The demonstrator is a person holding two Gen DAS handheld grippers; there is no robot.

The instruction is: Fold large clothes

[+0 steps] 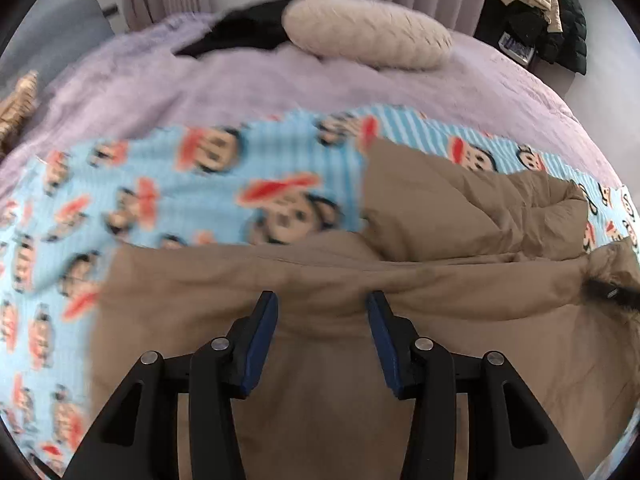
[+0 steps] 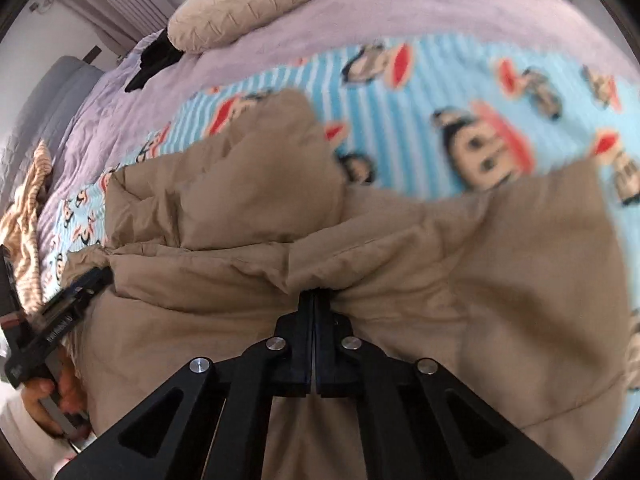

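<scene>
Your right claw [image 2: 314, 296] is clamped on the tan padded coat [image 2: 400, 272]: in the right wrist view the two black fingers stand together at the lower middle of the frame, and the cloth gathers into creases that run to their tips. That pinch sits on a thick ridge of the coat crossing the frame from left to right, probably a seam or a folded edge, a sound place to hold for dragging or turning a bulky layer over.

Your left claw [image 1: 322, 300] has its blue pads [image 1: 262, 344] apart, with the coat [image 1: 320, 380] spread beneath and between them in the lower middle of the left wrist view. The pads seem to lie against the same ridge, but blur keeps you from telling whether they press it; I read them as not yet gripping. In the right wrist view that claw [image 2: 94, 276] shows at the far left, poking at the coat's bunched end, with your hand [image 2: 48, 396] on its handle at the lower left.

The coat lies on a blue monkey-print blanket [image 1: 160, 184], spread over the lilac bedcover [image 1: 240, 84]. One sleeve [image 1: 472, 208] is already laid across, to the right of centre. A cream pillow [image 1: 368, 30] and a black garment [image 1: 244, 32] sit far off at the top, well apart from the work.
</scene>
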